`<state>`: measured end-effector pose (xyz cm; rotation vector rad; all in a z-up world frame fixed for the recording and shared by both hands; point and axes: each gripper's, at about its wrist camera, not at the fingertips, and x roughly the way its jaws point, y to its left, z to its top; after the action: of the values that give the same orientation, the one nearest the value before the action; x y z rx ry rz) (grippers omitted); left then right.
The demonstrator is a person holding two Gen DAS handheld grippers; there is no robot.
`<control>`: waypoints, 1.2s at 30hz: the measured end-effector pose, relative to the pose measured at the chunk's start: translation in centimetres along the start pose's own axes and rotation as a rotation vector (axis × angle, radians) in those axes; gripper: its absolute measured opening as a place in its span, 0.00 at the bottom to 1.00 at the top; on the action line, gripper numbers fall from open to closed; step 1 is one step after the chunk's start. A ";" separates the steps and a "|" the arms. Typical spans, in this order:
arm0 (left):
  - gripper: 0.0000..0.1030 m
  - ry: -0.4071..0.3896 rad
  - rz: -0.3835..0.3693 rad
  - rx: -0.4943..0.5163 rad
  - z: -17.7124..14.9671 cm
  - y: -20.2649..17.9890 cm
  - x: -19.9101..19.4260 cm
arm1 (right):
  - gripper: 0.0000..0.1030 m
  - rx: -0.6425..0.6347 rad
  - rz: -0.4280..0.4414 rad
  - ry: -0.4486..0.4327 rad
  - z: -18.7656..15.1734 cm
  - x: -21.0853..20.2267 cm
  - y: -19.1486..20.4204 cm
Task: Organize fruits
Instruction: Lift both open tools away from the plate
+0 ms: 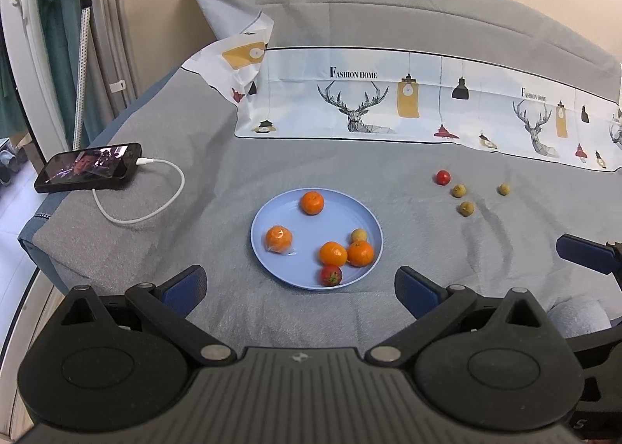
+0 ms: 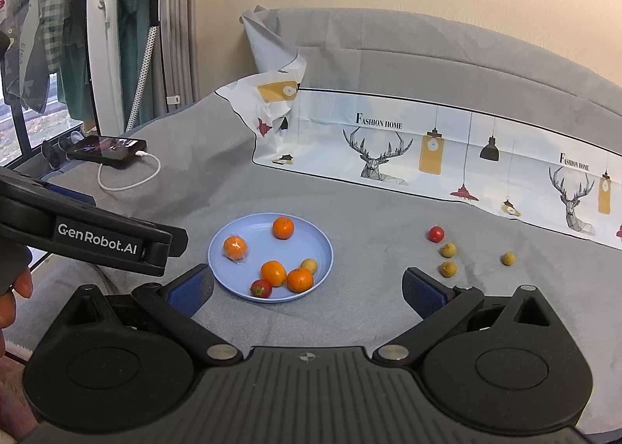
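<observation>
Both the left gripper [image 1: 299, 288] and the right gripper [image 2: 307, 288] are hovering wide apart and empty, just short of the blue plate [image 1: 272, 218]. The plate is sitting on the grey cloth [image 1: 217, 172], holding four oranges [image 1: 333, 253], one strawberry [image 1: 331, 275] whose leafy end is pointing toward the grippers, and one small tan fruit [image 1: 359, 236]. Right of and beyond the plate, one tomato [image 1: 442, 177] and three more tan fruits [image 1: 466, 208] are lying loose. Far left of the plate, a phone [image 1: 89, 167] is charging.
</observation>
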<state>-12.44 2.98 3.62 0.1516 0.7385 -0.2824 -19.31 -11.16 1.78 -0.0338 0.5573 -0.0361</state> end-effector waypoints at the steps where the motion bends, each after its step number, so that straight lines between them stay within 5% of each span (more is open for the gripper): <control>1: 1.00 -0.003 0.000 0.001 0.0 0.0 -0.1 | 0.99 -0.001 0.000 -0.001 0.0 -0.1 0.0; 15: 1.00 -0.043 0.001 0.018 0.0 -0.2 -1.3 | 0.99 -0.023 -0.009 -0.031 0.1 -1.1 0.4; 36: 1.00 0.001 -0.002 0.031 0.7 -0.3 1.0 | 0.99 0.012 -0.016 0.021 -0.1 0.8 -0.4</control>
<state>-11.38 2.33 3.38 0.1804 0.7351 -0.2955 -18.67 -11.62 1.27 -0.0259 0.5775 -0.0557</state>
